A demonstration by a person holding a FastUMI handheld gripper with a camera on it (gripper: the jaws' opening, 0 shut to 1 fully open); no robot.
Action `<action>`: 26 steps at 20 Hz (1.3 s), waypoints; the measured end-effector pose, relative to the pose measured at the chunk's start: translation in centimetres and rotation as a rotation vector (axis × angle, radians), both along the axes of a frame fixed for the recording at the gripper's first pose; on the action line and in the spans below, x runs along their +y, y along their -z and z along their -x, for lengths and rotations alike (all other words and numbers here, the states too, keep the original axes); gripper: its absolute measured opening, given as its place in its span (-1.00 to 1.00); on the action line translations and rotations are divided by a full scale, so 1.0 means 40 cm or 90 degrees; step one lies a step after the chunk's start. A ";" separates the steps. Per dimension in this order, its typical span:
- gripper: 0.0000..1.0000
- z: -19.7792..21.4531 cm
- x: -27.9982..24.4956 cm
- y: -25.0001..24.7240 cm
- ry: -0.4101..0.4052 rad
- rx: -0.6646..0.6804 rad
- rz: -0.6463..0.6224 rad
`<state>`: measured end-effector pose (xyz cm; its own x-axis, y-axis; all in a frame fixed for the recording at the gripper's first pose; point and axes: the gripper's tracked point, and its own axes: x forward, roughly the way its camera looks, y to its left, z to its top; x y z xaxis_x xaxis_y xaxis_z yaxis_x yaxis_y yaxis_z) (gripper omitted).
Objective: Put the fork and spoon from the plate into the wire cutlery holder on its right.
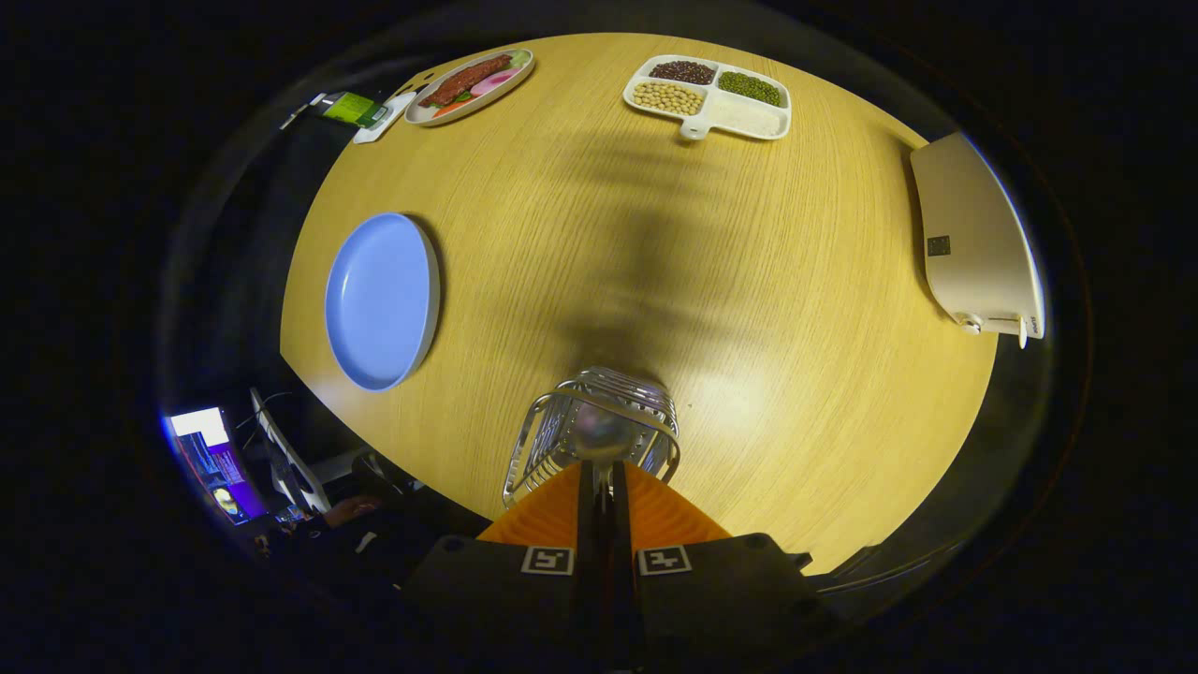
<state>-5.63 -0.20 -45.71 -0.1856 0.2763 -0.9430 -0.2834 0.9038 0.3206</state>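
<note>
Wood-grain tabletop point(580, 243) stretches under the gripper, lit warm and crossed by a dark shadow. On the left lies the blue plate point(382, 300), bare. Far left sits an oval dish of food point(471, 84); further right, a white divided tray point(708, 96) holds beans and grains. Near the middle, the gripper point(600, 468) has its fingers pressed close together on a spoon point(597, 432) — its bowl hangs over the wire cutlery holder point(591, 431) just ahead. At the far right rests a pale flat device point(973, 234).
</note>
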 end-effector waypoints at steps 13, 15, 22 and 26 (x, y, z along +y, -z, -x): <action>0.45 -0.049 0.022 -0.169 0.132 -0.136 -0.181; 0.68 -0.057 0.019 -0.216 0.153 -0.175 -0.218; 0.85 -0.115 -0.043 -0.382 0.185 -0.411 -0.264; 0.86 -0.147 -0.084 -0.516 0.202 -0.558 -0.299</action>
<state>0.26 -3.56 -25.06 0.6576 0.5664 -0.4967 -0.3578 0.8150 0.4558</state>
